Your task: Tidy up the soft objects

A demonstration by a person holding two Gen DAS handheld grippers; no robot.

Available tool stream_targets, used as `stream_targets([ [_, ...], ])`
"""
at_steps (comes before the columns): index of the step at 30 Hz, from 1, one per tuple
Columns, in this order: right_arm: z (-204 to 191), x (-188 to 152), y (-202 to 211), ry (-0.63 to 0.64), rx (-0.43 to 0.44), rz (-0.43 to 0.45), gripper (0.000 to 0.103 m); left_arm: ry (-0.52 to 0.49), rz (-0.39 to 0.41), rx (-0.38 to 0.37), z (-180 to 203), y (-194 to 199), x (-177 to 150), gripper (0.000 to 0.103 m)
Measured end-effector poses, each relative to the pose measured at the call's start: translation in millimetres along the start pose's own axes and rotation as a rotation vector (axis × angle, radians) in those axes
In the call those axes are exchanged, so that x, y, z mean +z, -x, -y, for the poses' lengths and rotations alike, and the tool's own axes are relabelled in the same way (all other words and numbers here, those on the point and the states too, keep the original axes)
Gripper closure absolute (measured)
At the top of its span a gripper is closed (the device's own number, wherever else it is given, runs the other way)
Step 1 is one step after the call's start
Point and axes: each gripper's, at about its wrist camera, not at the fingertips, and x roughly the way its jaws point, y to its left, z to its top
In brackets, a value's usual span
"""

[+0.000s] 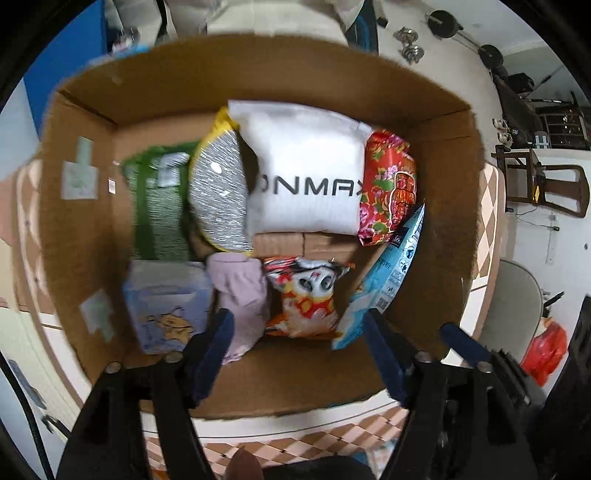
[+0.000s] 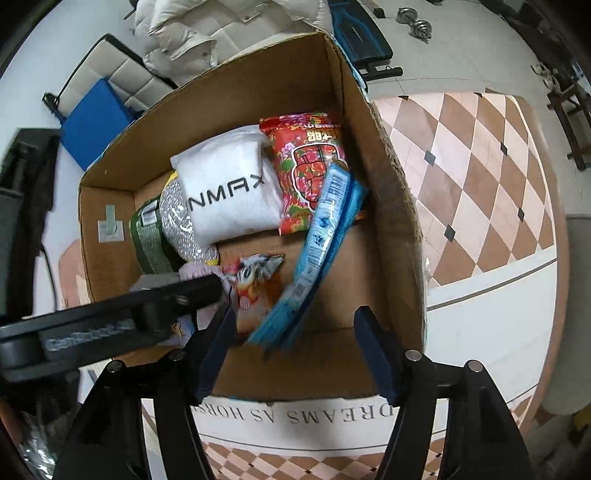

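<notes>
An open cardboard box (image 1: 439,206) holds soft items: a white pouch marked ONMAX (image 1: 306,173), a red floral packet (image 1: 389,184), a silver-and-yellow pad (image 1: 219,195), a green item (image 1: 155,210), a blue tissue pack (image 1: 168,302), a pink cloth (image 1: 242,291), a panda snack bag (image 1: 306,295) and a light blue packet (image 1: 388,280) leaning on the right wall. My left gripper (image 1: 299,354) is open and empty above the box's near edge. My right gripper (image 2: 295,350) is open and empty just above the light blue packet (image 2: 317,254), over the box (image 2: 388,206).
The box sits on a round table with a checked cloth (image 2: 480,177). The left gripper's body (image 2: 110,317) crosses the right wrist view at the left. A blue pad (image 2: 92,122), a white jacket (image 2: 207,33) and dumbbells (image 2: 417,22) lie beyond.
</notes>
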Motion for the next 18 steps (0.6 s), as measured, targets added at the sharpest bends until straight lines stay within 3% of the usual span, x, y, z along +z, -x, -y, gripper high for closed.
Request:
stream_targets([
  [4,-5,-13,9,0.059,-0.049,0.03,0.019,-0.012,0.089,0.046,-9,20,-22,0.02],
  [6,-8,-20,13,0.088,-0.075,0.051,0.018,-0.006,0.144,0.096,-14,27,-31,0.013],
  [9,-12,-34,20,0.127,-0.118,0.089,0.016,0.009,0.203,0.13,-23,30,-49,0.011],
  [12,-16,-51,26,0.151,-0.157,0.137,0.001,0.007,0.276,0.208,-23,32,-66,0.002],
  [14,-18,-62,30,0.161,-0.18,0.171,0.0,0.003,0.318,0.245,-23,33,-76,0.001],
  [18,-23,-78,37,0.178,-0.202,0.212,0.0,0.024,0.363,0.242,-28,39,-95,0.001],
])
